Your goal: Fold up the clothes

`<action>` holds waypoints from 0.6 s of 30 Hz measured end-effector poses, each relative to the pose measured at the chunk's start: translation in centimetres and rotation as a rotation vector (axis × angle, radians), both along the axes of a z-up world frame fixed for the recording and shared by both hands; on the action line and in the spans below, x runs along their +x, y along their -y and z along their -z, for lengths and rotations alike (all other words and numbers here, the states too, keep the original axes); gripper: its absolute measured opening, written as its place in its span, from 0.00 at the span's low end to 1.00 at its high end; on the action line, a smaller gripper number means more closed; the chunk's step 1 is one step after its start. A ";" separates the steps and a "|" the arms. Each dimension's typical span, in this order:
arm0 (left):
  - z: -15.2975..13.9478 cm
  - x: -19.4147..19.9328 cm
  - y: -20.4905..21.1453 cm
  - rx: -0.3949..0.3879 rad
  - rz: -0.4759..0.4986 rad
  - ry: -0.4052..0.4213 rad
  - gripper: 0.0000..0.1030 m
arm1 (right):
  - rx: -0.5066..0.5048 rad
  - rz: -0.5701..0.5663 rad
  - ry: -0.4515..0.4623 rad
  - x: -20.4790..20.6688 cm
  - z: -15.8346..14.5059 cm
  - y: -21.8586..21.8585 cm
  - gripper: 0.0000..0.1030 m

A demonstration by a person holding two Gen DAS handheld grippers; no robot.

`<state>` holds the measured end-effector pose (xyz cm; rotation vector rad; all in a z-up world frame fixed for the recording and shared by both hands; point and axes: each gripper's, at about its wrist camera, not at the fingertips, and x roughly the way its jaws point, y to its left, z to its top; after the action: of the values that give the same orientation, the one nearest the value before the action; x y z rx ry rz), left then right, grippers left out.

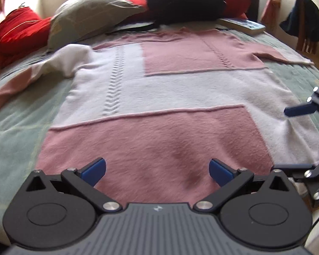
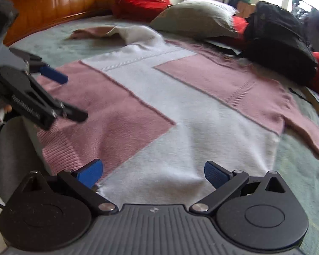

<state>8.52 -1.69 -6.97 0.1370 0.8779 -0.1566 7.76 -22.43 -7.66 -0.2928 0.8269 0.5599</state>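
Note:
A pink and white block-patterned sweater lies spread flat on the bed, hem toward me; it also shows in the right wrist view. One sleeve lies crumpled to the left, the other stretches right. My left gripper is open and empty over the pink hem area. My right gripper is open and empty over the white hem corner. The right gripper's blue pad shows at the right edge of the left view. The left gripper shows at the left of the right view.
The bed has a pale green cover. At its head lie a grey-green pillow, red cushions, a black backpack and a book. A wooden headboard stands behind. A chair with dark clothing stands right.

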 end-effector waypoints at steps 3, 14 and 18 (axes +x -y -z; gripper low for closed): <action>0.9 -0.5 -0.1 -0.004 -0.006 0.013 0.99 | 0.000 0.029 -0.024 -0.1 0.2 0.7 1.00; -2.9 -1.1 -3.0 -0.045 -0.003 0.051 0.99 | 0.077 0.143 -0.005 3.1 -3.8 0.8 1.00; -2.5 1.8 -4.8 -0.102 -0.039 0.033 0.99 | 0.050 0.168 0.039 6.3 -4.6 -0.3 1.00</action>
<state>10.29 3.08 -4.46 0.0271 0.8370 -0.1622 14.03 -22.10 -3.01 -0.1858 0.7898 0.4156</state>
